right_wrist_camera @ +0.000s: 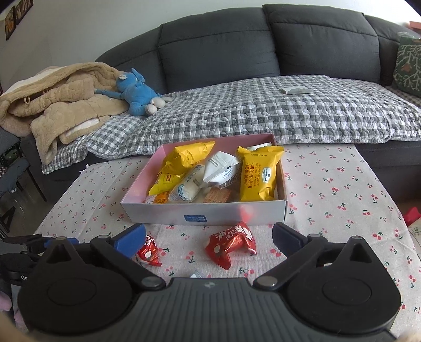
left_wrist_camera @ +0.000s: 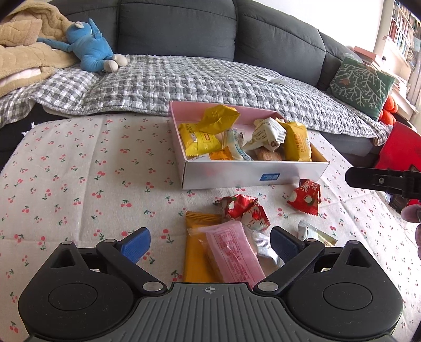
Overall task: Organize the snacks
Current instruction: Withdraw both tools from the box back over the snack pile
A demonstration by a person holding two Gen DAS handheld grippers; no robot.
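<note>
The shallow white cardboard box (right_wrist_camera: 208, 214) is about half filled; red (right_wrist_camera: 231, 246), pink (left_wrist_camera: 231, 252) and perhaps more wrapped snacks lie loose on the tabletop (left_wrist_camera: 79, 184); left gripper (left_wrist_camera: 210, 243) and right gripper (right_wrist_camera: 209, 238) gape empty.

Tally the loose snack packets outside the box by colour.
Red packets: 3, two overlapping
Orange packet: 1
Pink packet: 1
Whitish packets: 2, both partly hidden
Total: 7

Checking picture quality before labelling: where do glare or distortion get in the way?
Left wrist view: window blown out at top right, sofa bowed by fisheye. Right wrist view: evenly lit, sharp; a red reflection on the box's glossy front wall.
</note>
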